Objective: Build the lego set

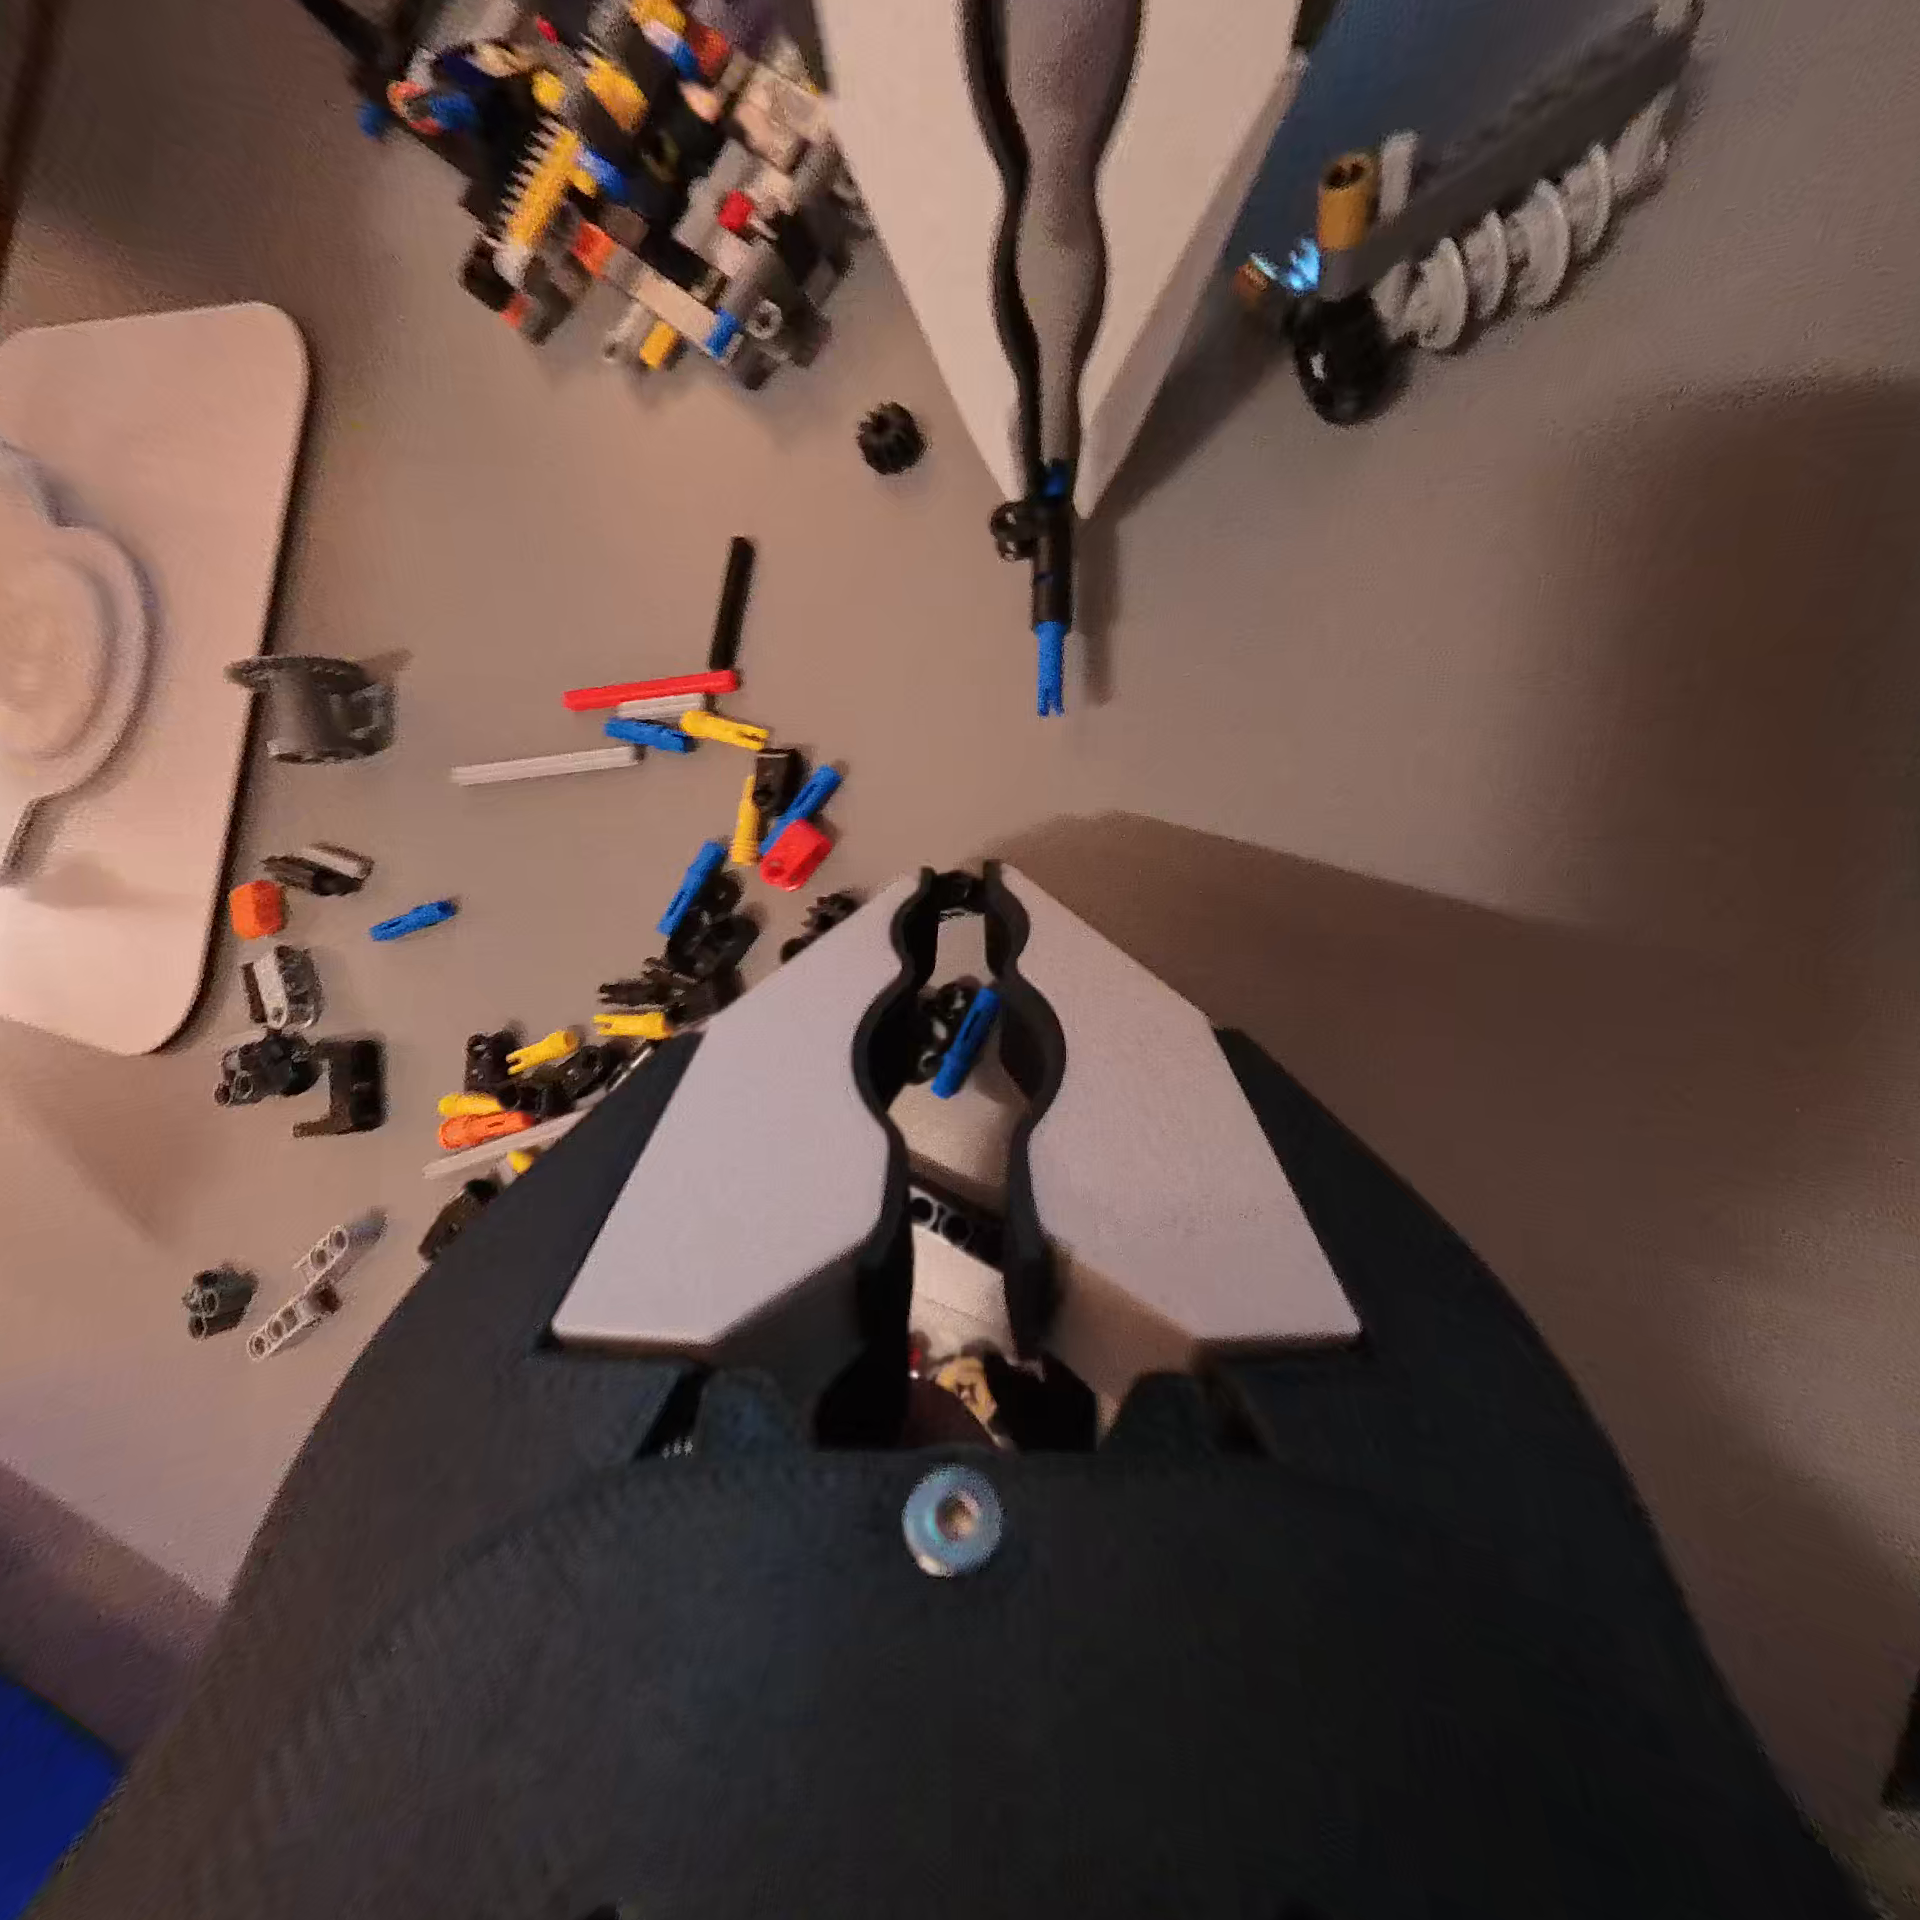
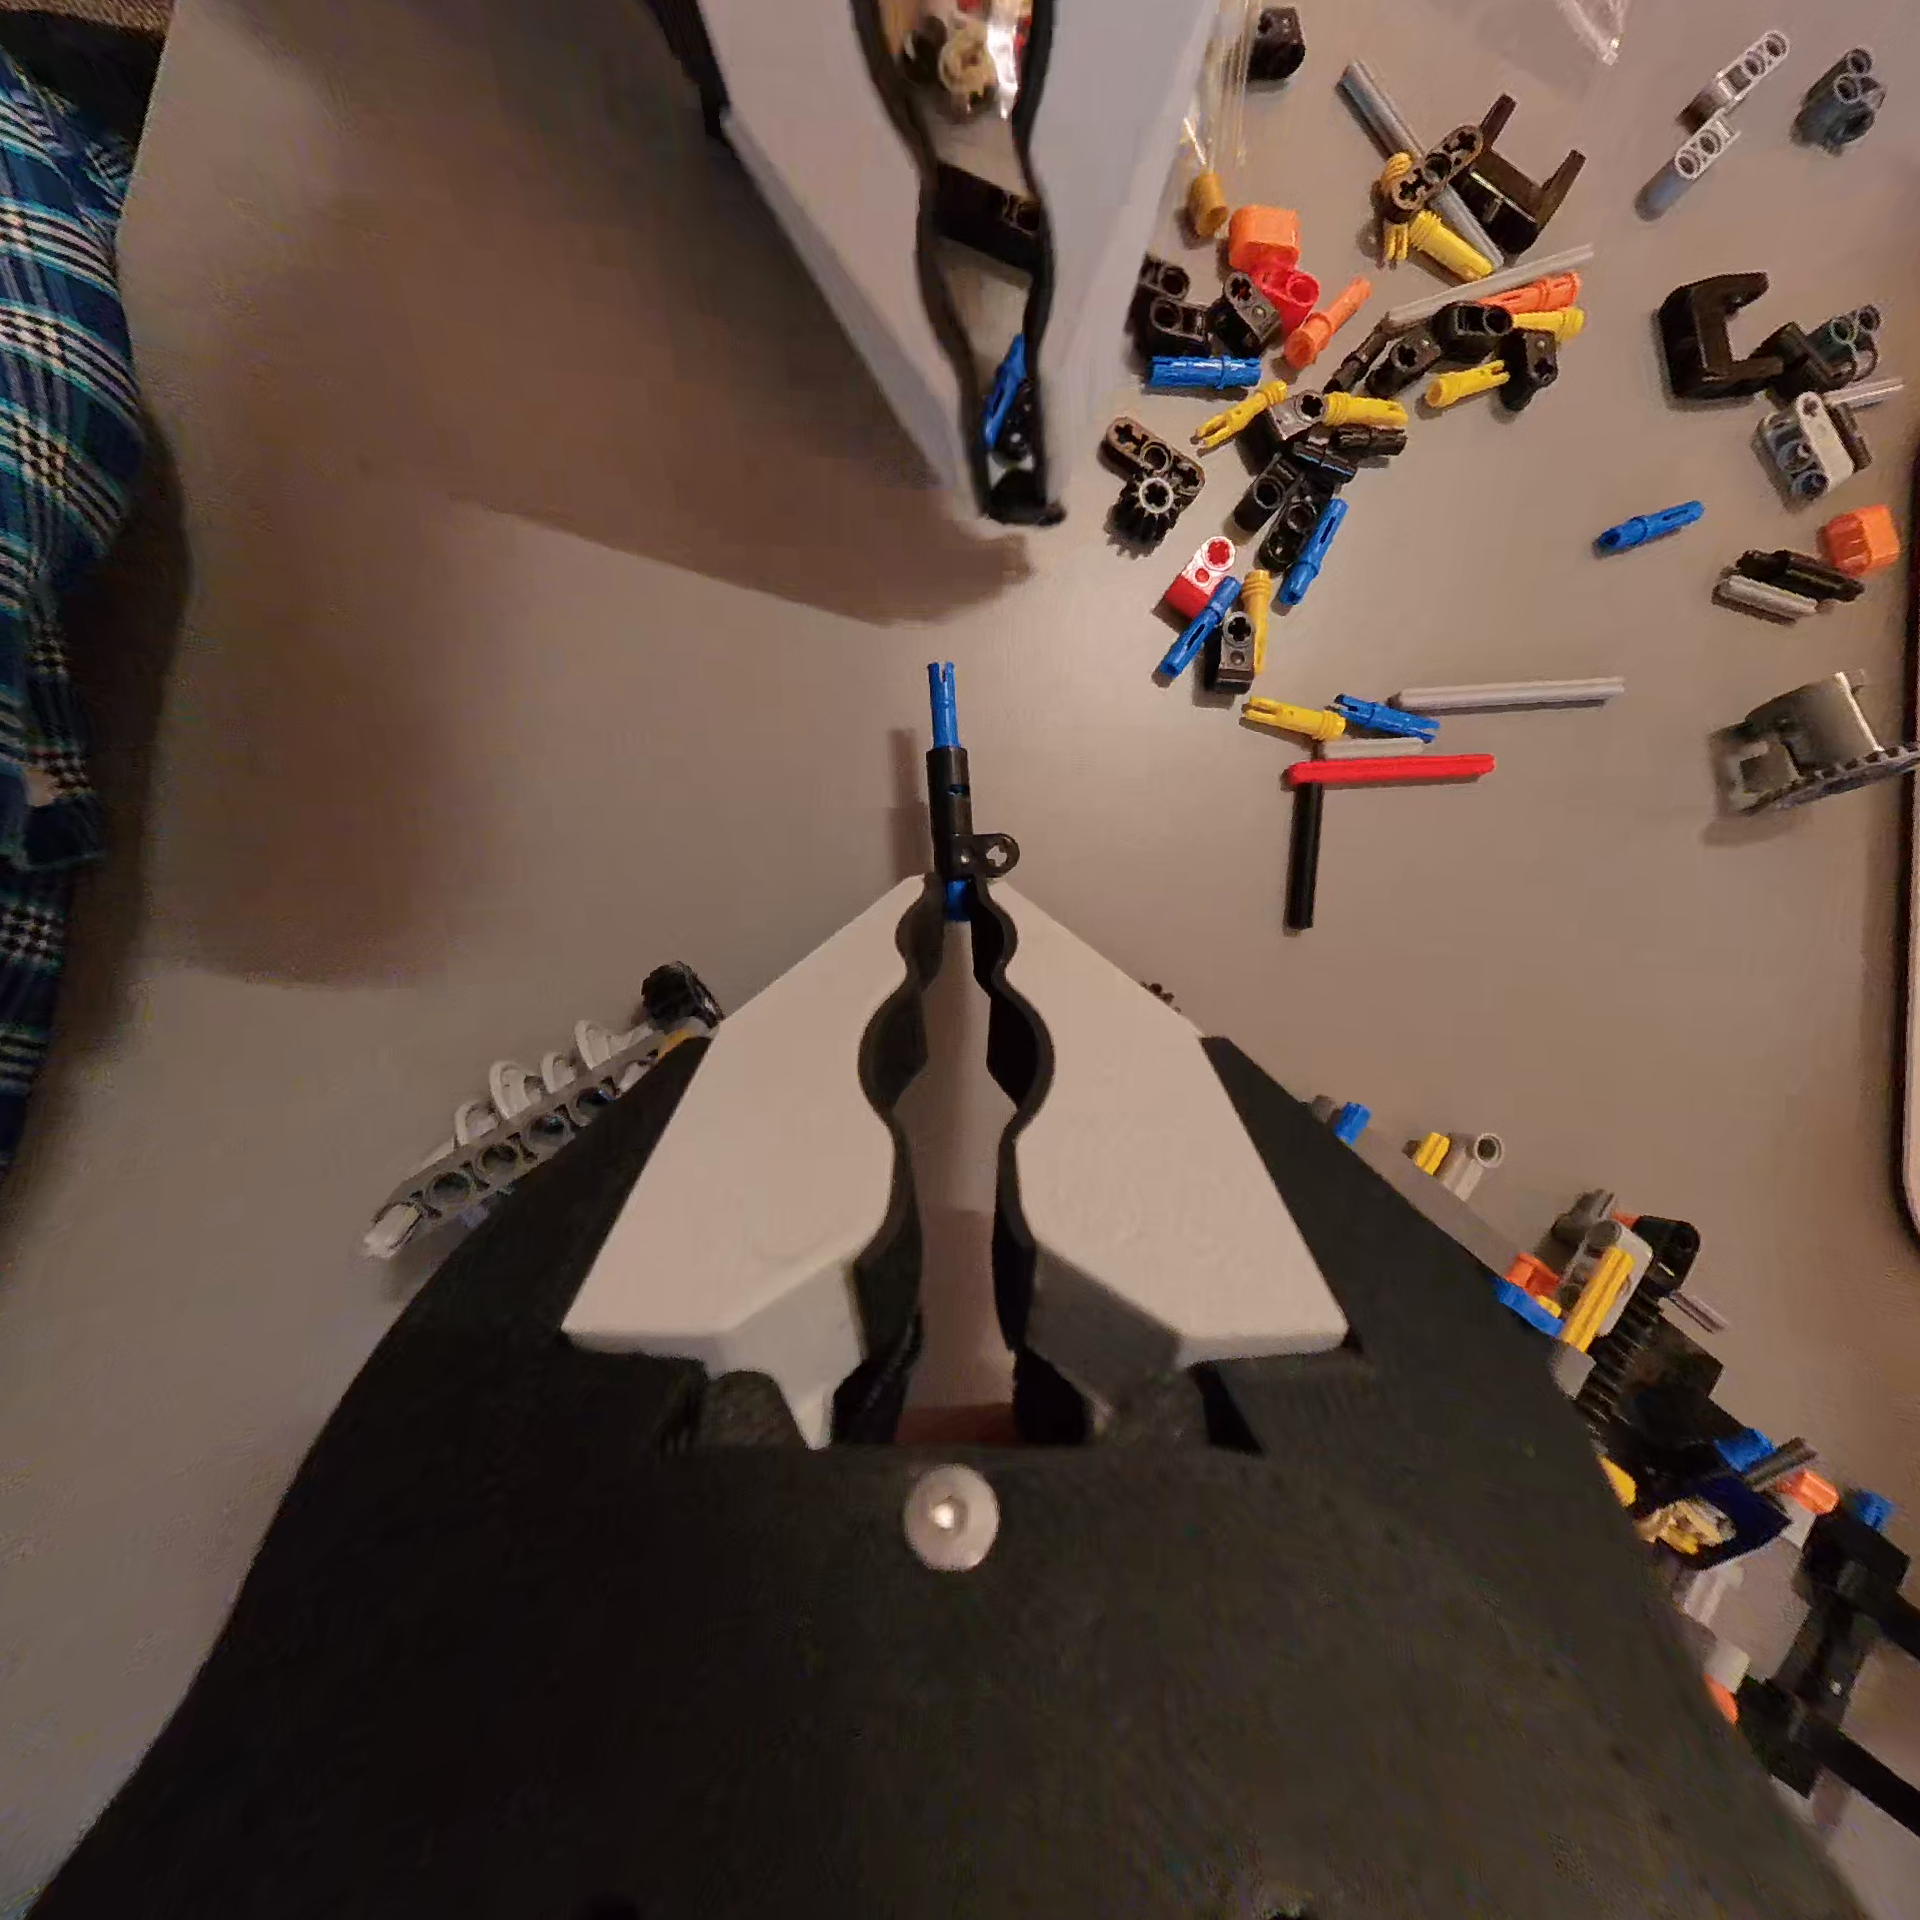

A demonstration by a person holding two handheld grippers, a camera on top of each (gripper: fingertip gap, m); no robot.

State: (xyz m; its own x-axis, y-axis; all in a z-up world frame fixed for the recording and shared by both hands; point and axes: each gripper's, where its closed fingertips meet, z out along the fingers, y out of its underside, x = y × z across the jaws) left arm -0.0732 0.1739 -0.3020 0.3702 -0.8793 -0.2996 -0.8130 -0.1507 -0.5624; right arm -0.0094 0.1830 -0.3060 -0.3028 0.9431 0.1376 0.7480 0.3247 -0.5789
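Observation:
My right gripper (image 2: 956, 899) is shut on the lower end of a blue pin that carries a black connector (image 2: 951, 805); the pin sticks out past the tips above the table. It also shows in the left wrist view (image 1: 1049, 582), held by the right gripper (image 1: 1044, 488). My left gripper (image 1: 956, 883) hovers low at the edge of the loose-parts pile (image 1: 686, 935), jaws almost together, with a small black piece (image 1: 951, 896) pinched at the tips. A blue pin (image 1: 966, 1039) lies on the table under its gap. The left gripper shows at the top of the right wrist view (image 2: 1013, 504).
The partly built model (image 1: 644, 187) stands at the far left, and shows at the lower right in the right wrist view (image 2: 1662, 1351). A grey beam with white discs (image 1: 1507, 239) lies at the far right. A pale board (image 1: 135, 665) is at the left. A plaid sleeve (image 2: 52, 416) is at the table edge. Left tips to right tips: about 7 cm.

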